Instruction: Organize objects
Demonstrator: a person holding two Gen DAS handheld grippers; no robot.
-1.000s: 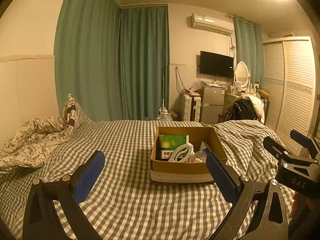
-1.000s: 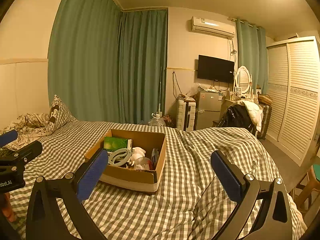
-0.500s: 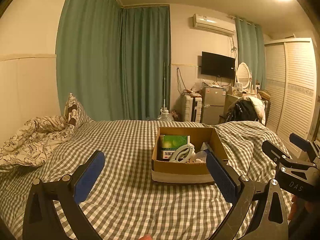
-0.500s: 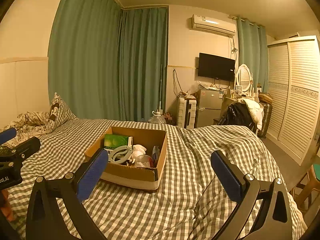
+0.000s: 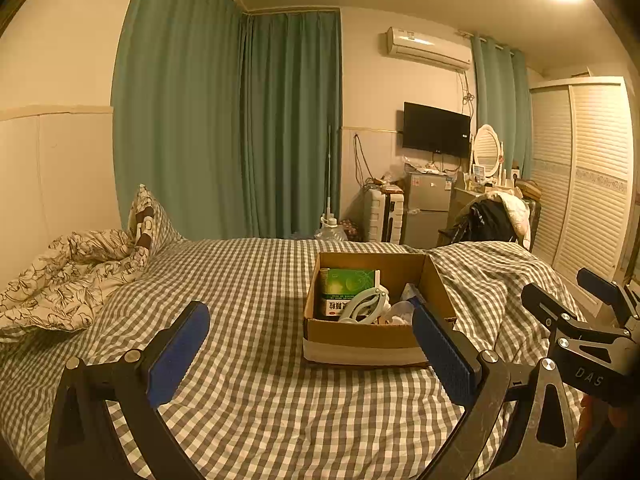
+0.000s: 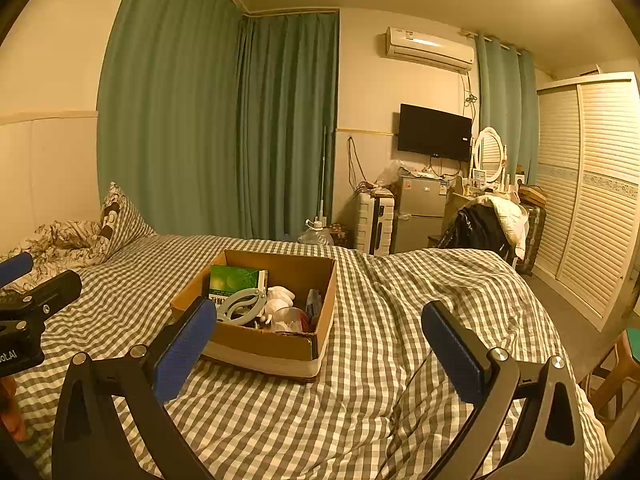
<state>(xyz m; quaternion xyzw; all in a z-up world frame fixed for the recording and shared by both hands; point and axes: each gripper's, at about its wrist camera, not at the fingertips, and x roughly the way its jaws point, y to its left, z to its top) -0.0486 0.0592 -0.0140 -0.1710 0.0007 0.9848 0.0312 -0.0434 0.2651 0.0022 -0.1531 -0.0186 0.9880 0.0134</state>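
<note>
A brown cardboard box (image 5: pixel 360 334) (image 6: pixel 260 344) rests on a bed with a grey checked cover (image 5: pixel 248 280) (image 6: pixel 400 320). Inside it stand a green carton (image 5: pixel 346 286) (image 6: pixel 232 280), a pale ring-shaped clip (image 5: pixel 362 304) (image 6: pixel 240 306), a white lump (image 6: pixel 278 296) and other small items I cannot make out. My left gripper (image 5: pixel 310 346) is open above the cover, just short of the box. My right gripper (image 6: pixel 320 344) is open too, held over the cover at the box's near right corner. Neither holds anything. Each gripper shows at the edge of the other's view.
A crumpled floral duvet (image 5: pixel 68 276) and a pillow (image 5: pixel 146 220) lie at the bed's left end. Beyond the bed are green curtains (image 5: pixel 240 128), a small fridge (image 5: pixel 426 214), a chair with clothes (image 5: pixel 488 220) and a slatted wardrobe (image 5: pixel 588 176).
Both views have drifted slightly; the box sits a touch nearer in the right wrist view. Both grippers stay open and empty.
</note>
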